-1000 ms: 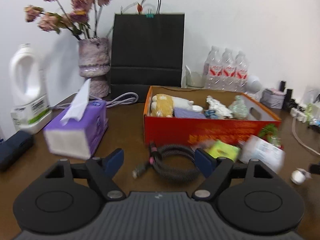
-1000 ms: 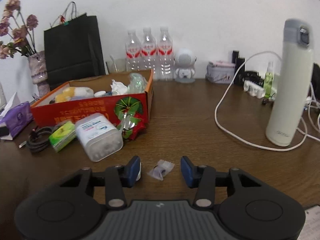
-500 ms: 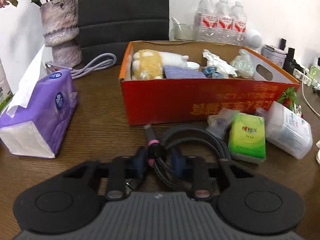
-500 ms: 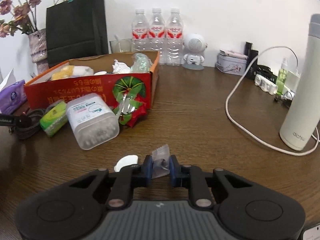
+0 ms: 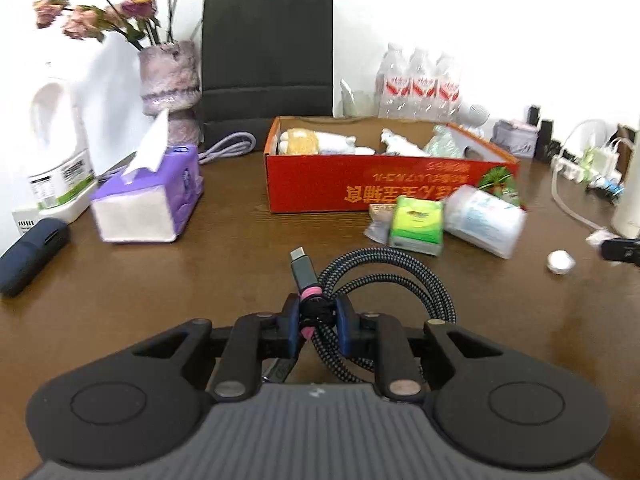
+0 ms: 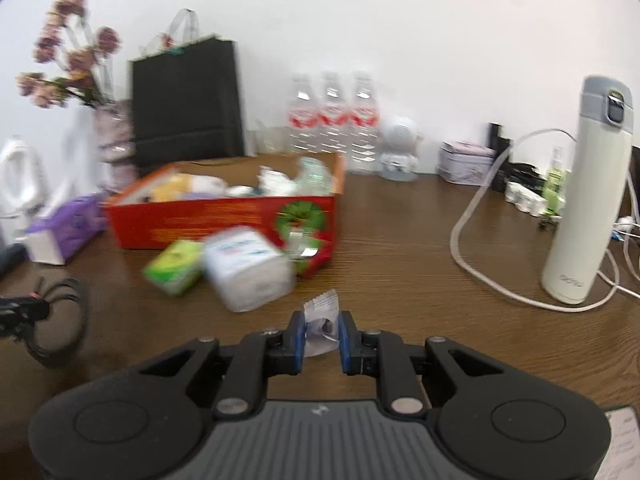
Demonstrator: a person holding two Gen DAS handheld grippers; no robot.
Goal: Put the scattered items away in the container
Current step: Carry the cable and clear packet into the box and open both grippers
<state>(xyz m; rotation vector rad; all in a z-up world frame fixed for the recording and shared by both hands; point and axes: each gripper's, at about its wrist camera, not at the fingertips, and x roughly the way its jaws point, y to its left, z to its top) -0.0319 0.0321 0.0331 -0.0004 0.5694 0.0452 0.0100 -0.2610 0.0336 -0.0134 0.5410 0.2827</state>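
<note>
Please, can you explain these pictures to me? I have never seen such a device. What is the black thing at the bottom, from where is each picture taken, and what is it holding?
No robot here: a person holds a hand-held gripper in each hand, each with a camera looking along its two fingers. The left hand-held gripper is shut on a coiled braided cable. The right hand-held gripper is shut on a small clear wrapper. On the brown table stands a red box already holding items; a green tissue pack and a clear tub lie before it.
</note>
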